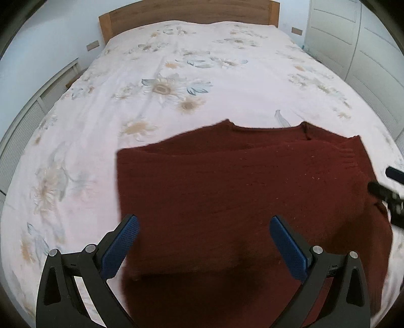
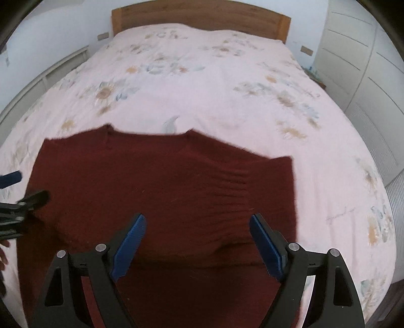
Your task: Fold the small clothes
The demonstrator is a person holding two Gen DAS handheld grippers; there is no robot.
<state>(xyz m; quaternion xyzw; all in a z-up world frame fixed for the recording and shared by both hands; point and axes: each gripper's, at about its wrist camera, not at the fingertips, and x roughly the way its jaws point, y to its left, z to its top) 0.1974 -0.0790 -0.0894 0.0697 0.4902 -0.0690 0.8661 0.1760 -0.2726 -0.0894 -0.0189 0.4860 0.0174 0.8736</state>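
Note:
A dark red knitted sweater [image 1: 240, 181] lies flat on the bed, neckline towards the headboard, its sides folded in; it also shows in the right wrist view [image 2: 164, 184]. My left gripper [image 1: 204, 227] is open and empty, hovering over the sweater's lower left part. My right gripper [image 2: 197, 224] is open and empty over the sweater's lower right part. The right gripper's fingers [image 1: 383, 194] show at the right edge of the left wrist view, and the left gripper's fingers [image 2: 32, 198] show at the left edge of the right wrist view.
The bed [image 1: 176, 75] has a pale floral cover and a wooden headboard [image 1: 189, 11]. White wardrobe doors [image 1: 353, 45] stand to the right and a white slatted unit [image 1: 30, 113] to the left.

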